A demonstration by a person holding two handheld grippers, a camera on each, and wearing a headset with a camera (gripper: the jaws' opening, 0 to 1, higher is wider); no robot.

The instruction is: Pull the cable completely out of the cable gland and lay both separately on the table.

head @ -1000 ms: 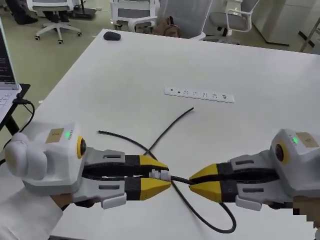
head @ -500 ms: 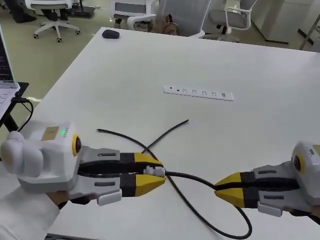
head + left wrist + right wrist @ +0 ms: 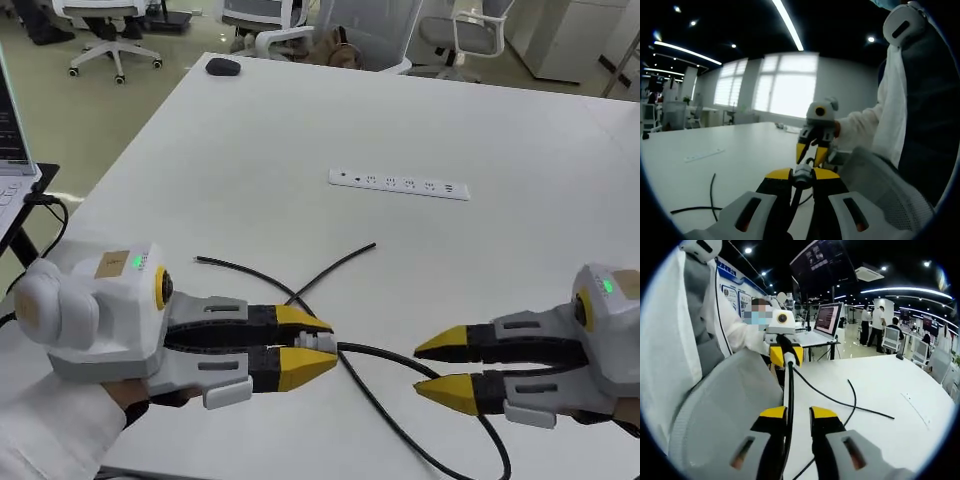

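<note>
My left gripper [image 3: 325, 346] is shut on the white cable gland [image 3: 322, 344], held low over the table's near edge. A black cable [image 3: 380, 352] leaves the gland to the right, passes between the jaws of my right gripper [image 3: 425, 368], which stand open around it, and loops toward the front edge. Its other stretches cross on the table behind the grippers. In the left gripper view the gland [image 3: 802, 175] sits between the yellow tips, with the right gripper [image 3: 812, 147] beyond. In the right gripper view the cable [image 3: 789, 400] runs between the open jaws to the left gripper [image 3: 783, 347].
A white power strip [image 3: 398, 185] lies mid-table. A dark mouse [image 3: 222, 67] rests near the far edge of the white table [image 3: 300, 130]. A laptop [image 3: 8, 150] stands off the left side. Office chairs [image 3: 110, 30] stand beyond the table.
The right gripper, shut on the cable beside the gland, drew away to the right and has now opened. The cable's free end slid nearer. The left gripper stayed shut on the gland.
</note>
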